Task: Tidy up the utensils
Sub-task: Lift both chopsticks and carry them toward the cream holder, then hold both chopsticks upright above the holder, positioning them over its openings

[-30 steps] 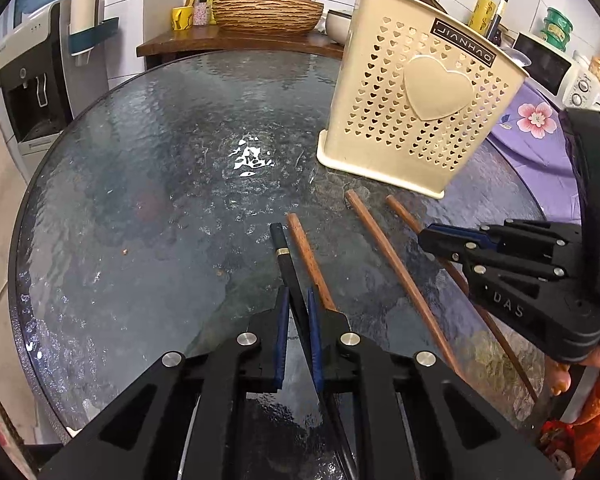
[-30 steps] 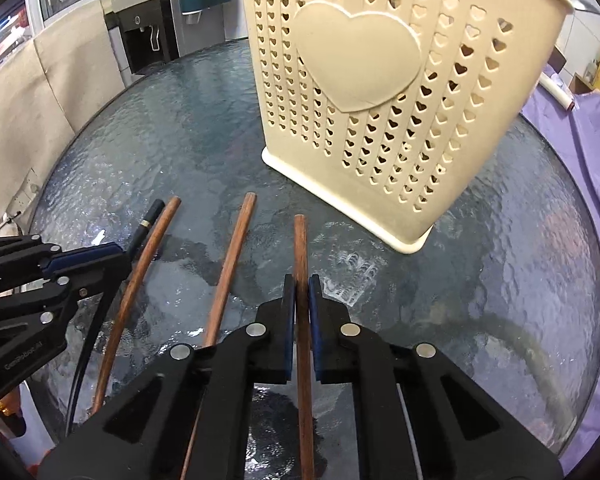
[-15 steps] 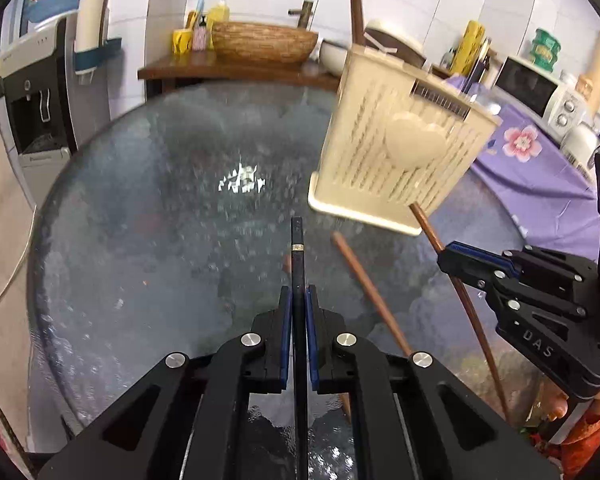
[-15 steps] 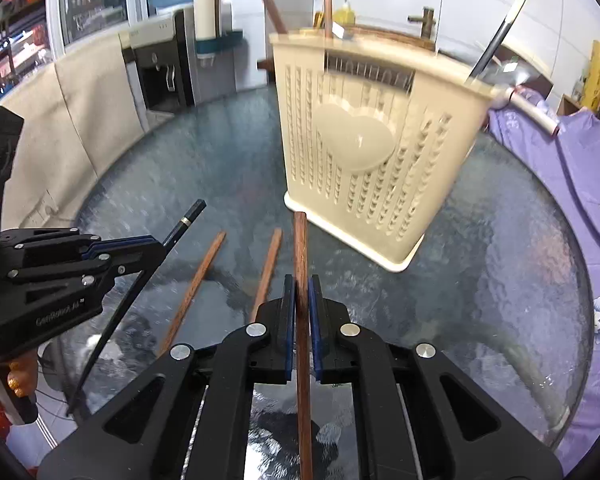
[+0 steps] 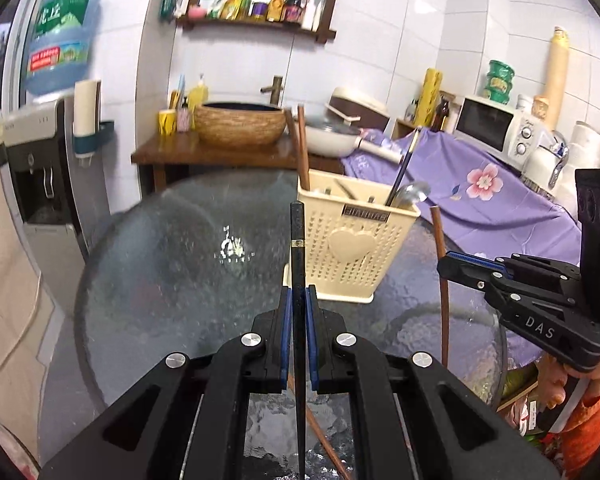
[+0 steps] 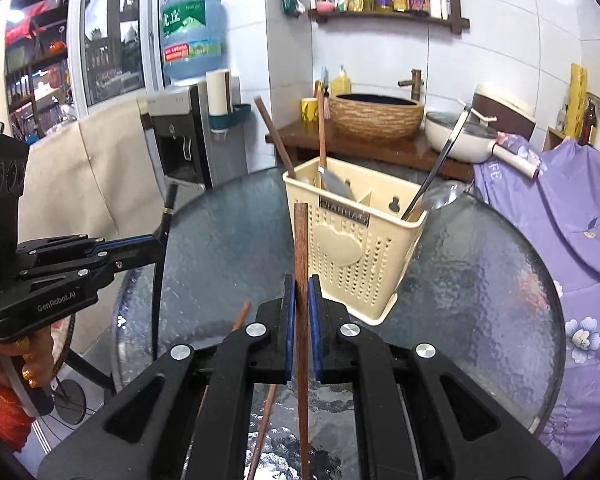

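My left gripper (image 5: 299, 300) is shut on a black chopstick (image 5: 297, 248) and holds it lifted above the glass table (image 5: 172, 264). My right gripper (image 6: 300, 292) is shut on a brown wooden chopstick (image 6: 301, 240), also lifted. The cream utensil basket (image 5: 352, 248) stands on the table ahead of both; in the right wrist view the basket (image 6: 356, 240) holds chopsticks, a spoon and a spatula. Brown chopsticks (image 6: 264, 420) lie on the table below the grippers. The right gripper (image 5: 460, 268) shows in the left wrist view, the left gripper (image 6: 156, 246) in the right wrist view.
A water dispenser (image 5: 40, 184) stands to the left. A wooden counter with a woven bowl (image 5: 240, 124) is behind the table. A purple flowered cloth (image 5: 480, 184) covers the surface at the right, with a microwave (image 5: 496, 128) on it.
Both grippers have lifted their chopsticks off the table and tilted up. The basket now looks smaller and farther, and its open top shows.
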